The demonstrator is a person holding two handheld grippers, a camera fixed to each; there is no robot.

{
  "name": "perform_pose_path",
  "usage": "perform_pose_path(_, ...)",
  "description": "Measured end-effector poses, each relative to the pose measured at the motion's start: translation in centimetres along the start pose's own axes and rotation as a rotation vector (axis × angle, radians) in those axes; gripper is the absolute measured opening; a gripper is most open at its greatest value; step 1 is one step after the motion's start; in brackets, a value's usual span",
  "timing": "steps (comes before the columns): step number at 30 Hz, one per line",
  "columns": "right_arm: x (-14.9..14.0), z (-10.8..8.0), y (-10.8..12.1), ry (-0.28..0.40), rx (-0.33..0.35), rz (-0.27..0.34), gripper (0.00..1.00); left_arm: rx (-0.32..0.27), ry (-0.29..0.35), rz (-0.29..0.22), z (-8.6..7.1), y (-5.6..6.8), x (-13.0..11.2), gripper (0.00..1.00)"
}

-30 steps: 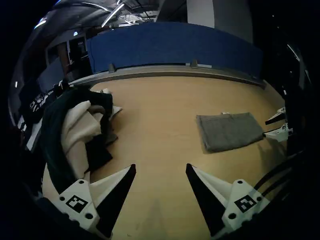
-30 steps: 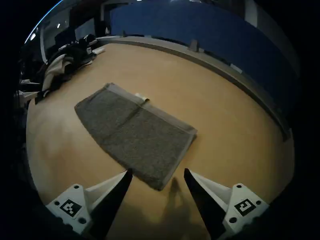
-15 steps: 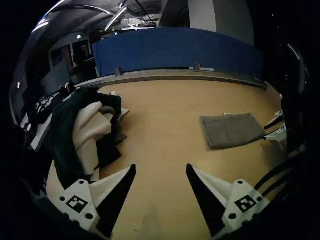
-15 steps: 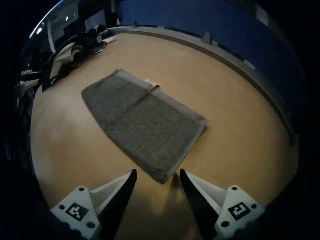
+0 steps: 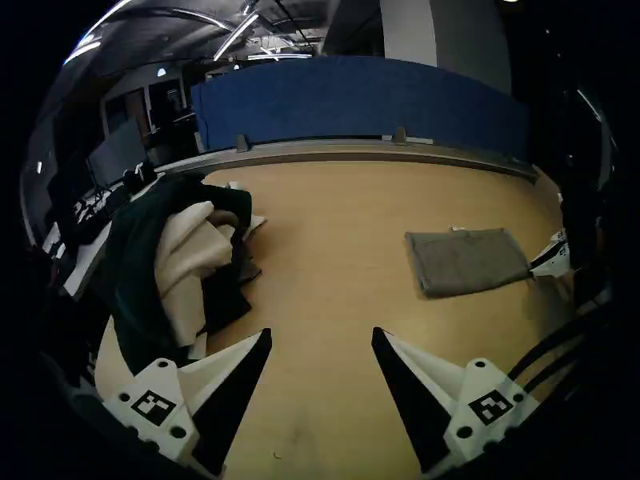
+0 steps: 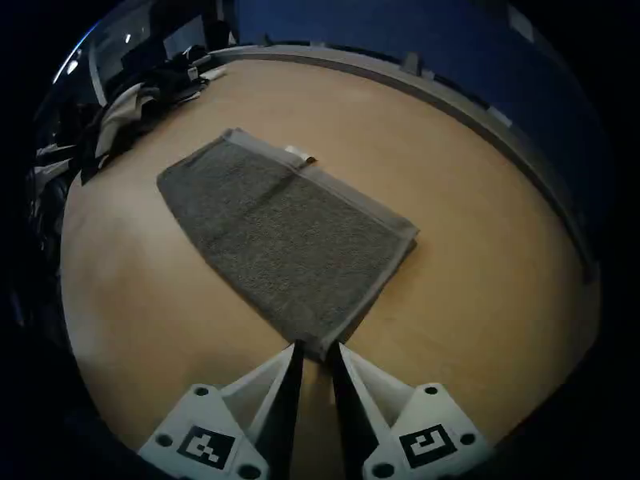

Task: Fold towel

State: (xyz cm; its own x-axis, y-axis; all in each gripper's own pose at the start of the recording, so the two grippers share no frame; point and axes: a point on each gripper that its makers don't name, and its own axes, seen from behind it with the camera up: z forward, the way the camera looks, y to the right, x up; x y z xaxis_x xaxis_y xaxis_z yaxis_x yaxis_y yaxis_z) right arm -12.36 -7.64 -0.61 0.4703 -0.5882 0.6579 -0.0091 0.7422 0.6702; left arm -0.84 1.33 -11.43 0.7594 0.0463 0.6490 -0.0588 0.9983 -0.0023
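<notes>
My right gripper is clenched on the towel's near corner; my left gripper hangs released above the table.

In the right gripper view, the grey towel lies flat on the wooden table, stretching from 10 o'clock down to 6 o'clock. There its corner sits pinched between my two fingers, both touching it. In the left gripper view my jaws stand wide apart with nothing between them. The towel is at 3 o'clock there, with the right gripper's white fingers at its outer edge. A heap of dark and cream clothes lies at 9 o'clock, and a blue partition runs along the table's back at 12 o'clock.
</notes>
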Motion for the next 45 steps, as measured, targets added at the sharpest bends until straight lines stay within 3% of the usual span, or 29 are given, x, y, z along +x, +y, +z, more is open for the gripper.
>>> perform_pose_path(2, 0.0, -0.1, -0.1, -0.003, 0.000, 0.000, 0.12, 0.000, -0.001, 0.001, 0.0, 0.0, -0.1, 0.93)
perform_pose_path(8, -0.3, 0.0, 0.0, -0.016, -0.007, 0.006, 0.02, -0.002, -0.001, 0.001, 0.0, 0.2, -0.1, 0.93)
perform_pose_path(15, -0.1, -0.3, -0.2, -0.007, -0.004, 0.038, 0.01, -0.001, 0.003, 0.010, -0.1, 0.1, 0.1, 0.93)
perform_pose_path(21, 1.0, -1.3, -0.3, 0.021, -0.016, 0.029, 0.01, -0.002, 0.000, 0.012, -0.1, 0.1, -0.1, 0.93)
perform_pose_path(36, 9.1, -4.6, -1.2, 0.162, -0.024, -0.045, 0.00, -0.010, 0.008, 0.012, -0.2, 0.5, 0.2, 0.93)
perform_pose_path(45, 10.5, -4.5, -1.7, 0.173, -0.012, -0.054, 0.00, -0.015, 0.016, 0.010, -0.2, 0.7, 0.5, 0.93)
